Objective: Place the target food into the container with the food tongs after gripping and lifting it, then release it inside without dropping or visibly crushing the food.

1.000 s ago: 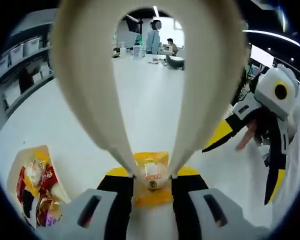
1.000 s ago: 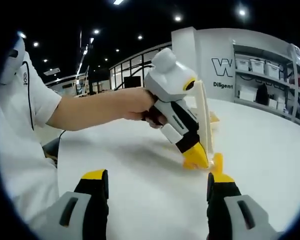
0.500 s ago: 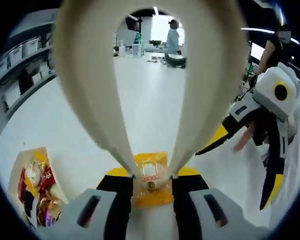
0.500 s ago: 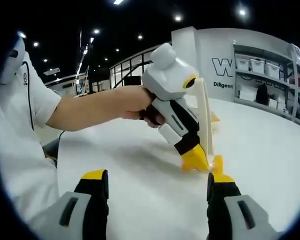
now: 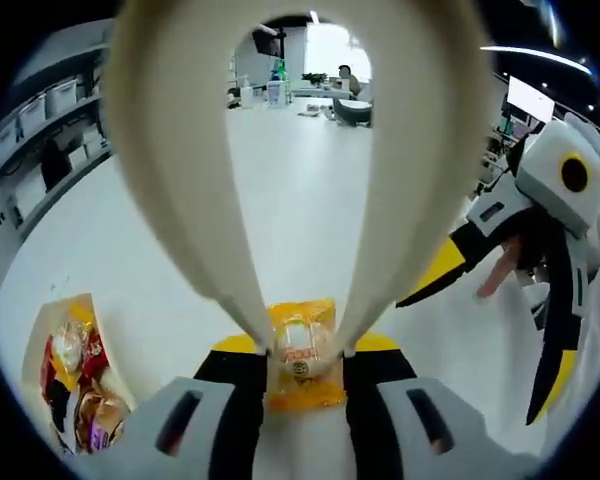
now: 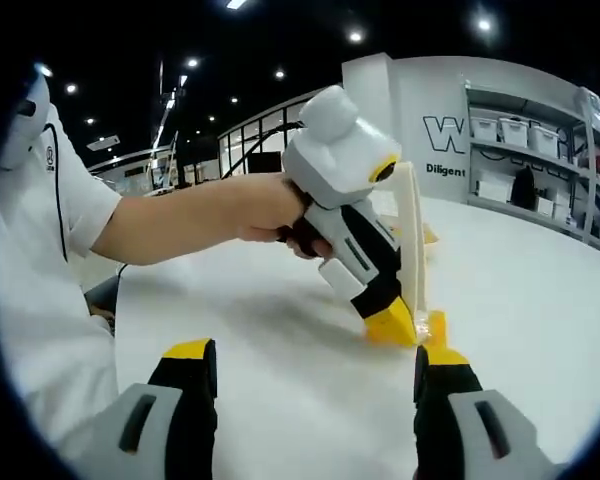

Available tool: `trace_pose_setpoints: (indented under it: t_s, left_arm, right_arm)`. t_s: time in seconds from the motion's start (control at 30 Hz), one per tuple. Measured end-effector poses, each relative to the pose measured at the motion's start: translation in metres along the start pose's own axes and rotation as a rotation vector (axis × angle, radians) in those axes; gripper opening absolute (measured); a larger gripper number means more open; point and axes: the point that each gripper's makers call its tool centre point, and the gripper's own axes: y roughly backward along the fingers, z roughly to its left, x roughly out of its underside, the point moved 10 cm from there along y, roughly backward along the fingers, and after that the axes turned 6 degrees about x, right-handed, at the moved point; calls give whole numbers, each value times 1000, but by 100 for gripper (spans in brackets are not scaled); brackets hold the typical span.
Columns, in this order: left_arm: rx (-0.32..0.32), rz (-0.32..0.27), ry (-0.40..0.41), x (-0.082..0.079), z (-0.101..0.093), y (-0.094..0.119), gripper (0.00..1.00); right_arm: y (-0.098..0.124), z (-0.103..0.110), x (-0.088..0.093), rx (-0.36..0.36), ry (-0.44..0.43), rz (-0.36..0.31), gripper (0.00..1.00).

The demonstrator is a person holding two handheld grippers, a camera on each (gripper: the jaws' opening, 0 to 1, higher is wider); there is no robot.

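Observation:
A yellow wrapped food packet (image 5: 302, 330) lies on the white table (image 5: 300, 200), between the two tips of the cream food tongs (image 5: 180, 170). My left gripper (image 5: 307, 362) is shut on the tongs, whose arms run up from its jaws. In the right gripper view the left gripper (image 6: 352, 235) points down at the table, with the tongs (image 6: 412, 240) alongside it and the packet (image 6: 436, 325) at their tips. A cream container (image 5: 40, 330) holding several wrapped snacks sits at the lower left. My right gripper (image 6: 315, 395) hovers open over the table with nothing in it.
A person's arm and white sleeve (image 6: 170, 220) hold the left gripper. Shelves with bins (image 6: 525, 130) line the wall. Far off, people sit at a desk with bottles (image 5: 280, 90). Bare tabletop stretches beyond the packet.
The left gripper has tilted slightly over the packet, which stays on the table between the tong tips. The right gripper has not moved.

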Motion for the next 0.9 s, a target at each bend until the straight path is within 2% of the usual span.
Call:
trace_pose_setpoints:
  t_s: [0.2,0.47,0.6,0.9]
  left_arm:
    - [-5,-8,-15,1,0,1,25]
    - [27,-26,-8,5,3,9,22]
    - [48,-49,5,6,5,19,22]
    - [45,-71,-9,7,14,52,22]
  right_arm:
    - [1,0,0,1,0,0,80]
    - [0,0,0,0,-2,0,80]
    - [-1,1,0,-3,-2,0,80]
    - [-3,1,0,-7,-1,1,80]
